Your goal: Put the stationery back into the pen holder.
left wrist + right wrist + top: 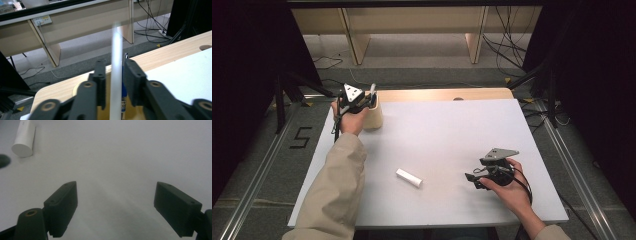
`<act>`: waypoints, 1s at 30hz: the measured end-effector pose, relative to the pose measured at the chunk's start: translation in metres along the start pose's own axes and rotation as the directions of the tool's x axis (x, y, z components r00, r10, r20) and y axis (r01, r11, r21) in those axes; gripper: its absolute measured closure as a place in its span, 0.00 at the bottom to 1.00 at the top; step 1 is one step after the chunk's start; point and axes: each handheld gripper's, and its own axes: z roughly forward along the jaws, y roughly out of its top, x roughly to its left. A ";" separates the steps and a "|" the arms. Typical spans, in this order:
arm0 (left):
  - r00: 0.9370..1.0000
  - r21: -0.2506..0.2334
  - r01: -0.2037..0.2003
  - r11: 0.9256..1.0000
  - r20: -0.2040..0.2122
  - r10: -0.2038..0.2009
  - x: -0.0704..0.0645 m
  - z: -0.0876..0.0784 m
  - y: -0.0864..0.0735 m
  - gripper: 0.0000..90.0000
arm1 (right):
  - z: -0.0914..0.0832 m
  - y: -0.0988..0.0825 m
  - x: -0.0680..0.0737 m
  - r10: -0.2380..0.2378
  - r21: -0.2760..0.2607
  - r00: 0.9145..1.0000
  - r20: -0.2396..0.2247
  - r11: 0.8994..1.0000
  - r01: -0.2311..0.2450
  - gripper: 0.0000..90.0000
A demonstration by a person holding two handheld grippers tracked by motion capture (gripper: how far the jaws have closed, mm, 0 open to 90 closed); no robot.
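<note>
currently the white stick [116,75] stands upright between the jaws of the left claw [113,82], its lower end inside the wooden cup [373,116] at the far left corner of the bench [452,130]. a blue pen [124,98] sits in the same cup, just beside the stick. whether the pads press the stick cannot be told; a narrow gap shows on the left side, so the hold is judged loose at best.

risks noted:
- with the jaws this close, lifting the claw away may drag the stick or the pen out again, or tip the cup.
- the cup stands near the bench edge, so a sideways knock could send it off.

the right claw [115,205] hangs with jaws wide apart, holding nothing, over bare bench. a white cylinder [409,177] lies loose mid-bench, near it; a careless sweep could roll it away.
</note>
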 end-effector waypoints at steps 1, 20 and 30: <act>1.000 -0.001 0.000 1.000 -0.004 0.000 -0.001 -0.001 0.001 0.73 | 0.000 0.000 0.000 -0.001 0.000 1.000 0.000 1.000 0.001 0.22; 0.998 0.065 0.004 0.998 0.063 -0.008 -0.016 -0.062 -0.003 0.30 | 0.001 0.001 0.004 -0.025 -0.011 1.000 0.007 1.000 0.025 0.22; 0.985 0.126 -0.063 0.990 0.167 0.042 -0.036 -0.090 -0.024 0.29 | 0.003 0.002 0.009 -0.044 -0.012 0.999 0.005 0.999 0.044 0.22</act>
